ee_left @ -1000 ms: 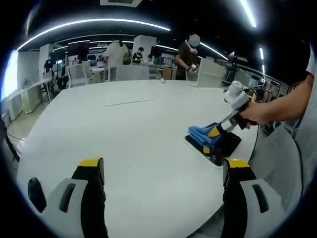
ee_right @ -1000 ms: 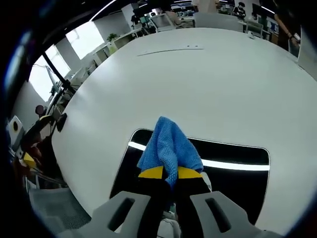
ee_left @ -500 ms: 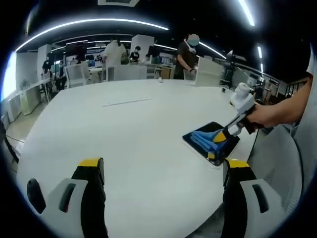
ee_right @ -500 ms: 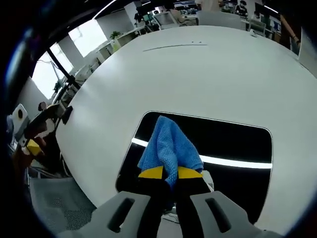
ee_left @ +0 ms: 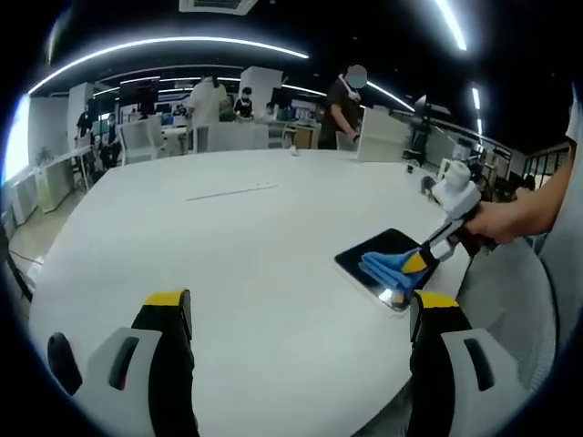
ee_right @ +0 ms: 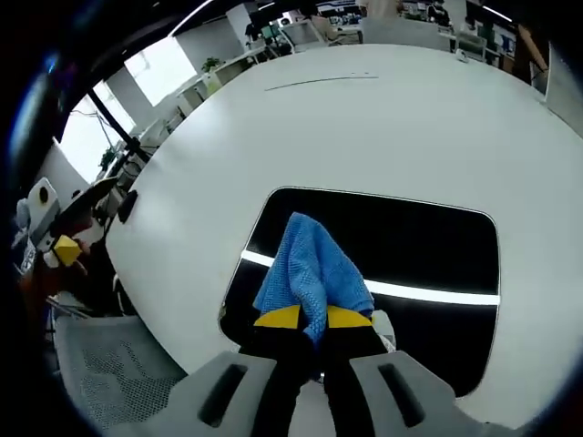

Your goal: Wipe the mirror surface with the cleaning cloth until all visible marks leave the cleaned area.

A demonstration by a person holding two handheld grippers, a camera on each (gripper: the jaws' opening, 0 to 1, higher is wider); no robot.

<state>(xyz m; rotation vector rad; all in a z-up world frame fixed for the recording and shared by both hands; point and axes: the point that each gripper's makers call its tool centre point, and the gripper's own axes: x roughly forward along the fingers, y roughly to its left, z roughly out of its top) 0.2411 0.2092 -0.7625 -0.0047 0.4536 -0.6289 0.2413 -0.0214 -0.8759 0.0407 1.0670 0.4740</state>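
The right gripper (ee_right: 305, 320), jaws pinched on the blue cleaning cloth (ee_right: 310, 269), presses the cloth on the near part of the mirror (ee_right: 437, 264), which lies flat at the near edge of the round white table (ee_right: 364, 127). Over the last second the cloth has been drawn back across the glass toward the person's hand (ee_left: 496, 221), uncovering more dark surface beyond it; the wiping looks underway, not finished, though no marks can be made out. The left gripper (ee_left: 301, 314) hovers well to the side of the mirror, jaws wide and holding nothing. Beyond the table, people stand among desks. No writing or brand is legible anywhere.
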